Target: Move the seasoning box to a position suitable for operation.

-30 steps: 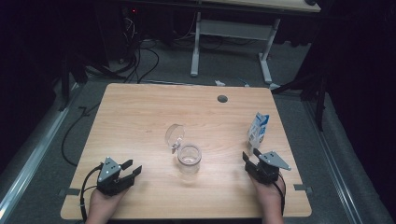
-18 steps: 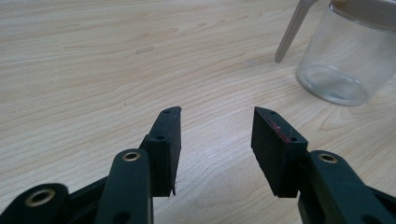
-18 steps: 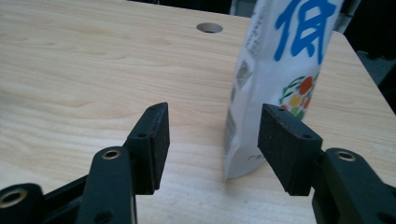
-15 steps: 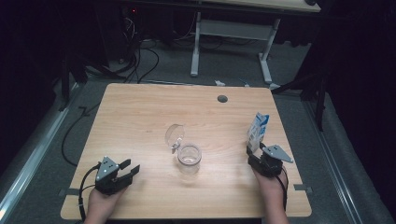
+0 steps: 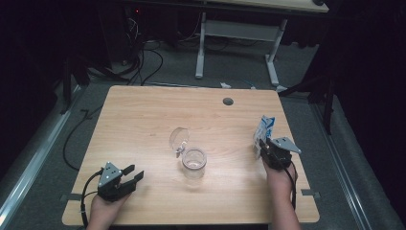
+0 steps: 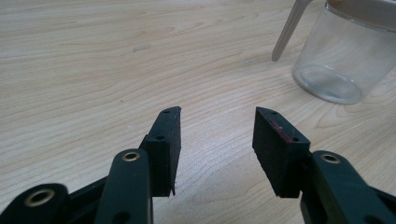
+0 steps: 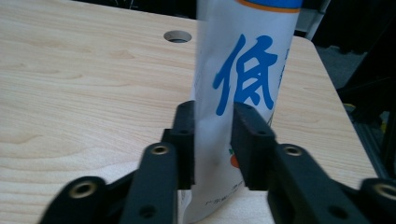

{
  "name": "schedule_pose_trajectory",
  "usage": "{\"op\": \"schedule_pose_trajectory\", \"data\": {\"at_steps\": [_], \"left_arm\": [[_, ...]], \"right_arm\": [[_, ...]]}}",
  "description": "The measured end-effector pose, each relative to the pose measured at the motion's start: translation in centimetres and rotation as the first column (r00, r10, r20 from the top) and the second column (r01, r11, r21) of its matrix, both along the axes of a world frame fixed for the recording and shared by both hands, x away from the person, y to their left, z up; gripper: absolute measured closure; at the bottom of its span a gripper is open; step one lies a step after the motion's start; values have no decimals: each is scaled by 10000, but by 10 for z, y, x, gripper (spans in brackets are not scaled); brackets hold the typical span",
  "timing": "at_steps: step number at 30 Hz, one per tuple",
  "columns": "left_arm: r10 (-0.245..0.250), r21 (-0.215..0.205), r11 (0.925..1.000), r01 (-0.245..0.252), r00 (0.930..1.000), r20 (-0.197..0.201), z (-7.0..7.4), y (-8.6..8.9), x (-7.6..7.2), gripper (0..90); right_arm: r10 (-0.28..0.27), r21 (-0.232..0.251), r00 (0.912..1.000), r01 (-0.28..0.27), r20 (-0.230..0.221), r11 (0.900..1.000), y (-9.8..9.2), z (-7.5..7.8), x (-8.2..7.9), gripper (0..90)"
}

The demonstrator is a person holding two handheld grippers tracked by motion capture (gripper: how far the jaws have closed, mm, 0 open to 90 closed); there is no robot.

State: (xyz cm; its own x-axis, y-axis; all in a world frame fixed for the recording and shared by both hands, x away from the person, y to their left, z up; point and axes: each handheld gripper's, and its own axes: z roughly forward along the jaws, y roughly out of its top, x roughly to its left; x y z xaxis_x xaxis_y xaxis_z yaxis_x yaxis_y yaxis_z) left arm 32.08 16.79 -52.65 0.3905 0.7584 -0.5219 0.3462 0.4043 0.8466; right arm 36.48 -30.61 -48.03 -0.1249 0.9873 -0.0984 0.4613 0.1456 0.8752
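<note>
At the table's right edge the right gripper (image 5: 266, 147) had just been closing on the carton (image 7: 243, 84), its pads now squeezing the upright pack. That was the grasp made; any lifting or pouring into the jar (image 5: 194, 163) at mid-table, lid hinged open, was still to do. Near left, the left gripper (image 6: 217, 140) rested released, holding nothing. Pale wood table (image 5: 143, 120); dark room, cables on the floor (image 5: 143, 62).

right gripper (image 5: 262, 146) gripping carton (image 5: 263, 134), glass jar (image 5: 194, 163)
</note>
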Motion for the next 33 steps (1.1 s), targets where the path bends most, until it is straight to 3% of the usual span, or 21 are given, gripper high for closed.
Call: {"op": "schedule_pose_trajectory", "data": {"at_steps": [3,8,12,17,21,23,27,33], "left_arm": [[-7,-18,10000,7,10000,-3,0,0,0,521],[-27,13,10000,27,10000,27,0,0,0,521],[-95,8,10000,95,10000,5,0,0,0,521],[-163,-201,9997,163,9999,-26,2,-1,0,519],[-185,-205,9996,183,9998,-77,1,0,-1,519],[-190,-263,9995,187,9998,-97,1,0,-1,518],[-238,-320,9992,235,9997,-104,0,0,-2,509],[-369,-321,9988,364,9992,-152,0,-1,-2,508]], "right_arm": [[109,-157,9999,-108,55,9998,0,1,-2,853],[154,-403,9999,-156,-45,9991,-6,4,-7,876],[194,-320,9998,-193,47,9993,-14,2,-12,875],[102,267,9997,-107,207,9996,-15,1,-9,704],[18,241,10000,-20,85,9997,-10,-3,-1,585],[-49,391,10000,46,74,9992,-9,-4,2,569],[-69,473,9998,61,171,9989,-10,-4,4,626],[62,678,9993,-86,359,9977,-14,-1,0,790]]}}
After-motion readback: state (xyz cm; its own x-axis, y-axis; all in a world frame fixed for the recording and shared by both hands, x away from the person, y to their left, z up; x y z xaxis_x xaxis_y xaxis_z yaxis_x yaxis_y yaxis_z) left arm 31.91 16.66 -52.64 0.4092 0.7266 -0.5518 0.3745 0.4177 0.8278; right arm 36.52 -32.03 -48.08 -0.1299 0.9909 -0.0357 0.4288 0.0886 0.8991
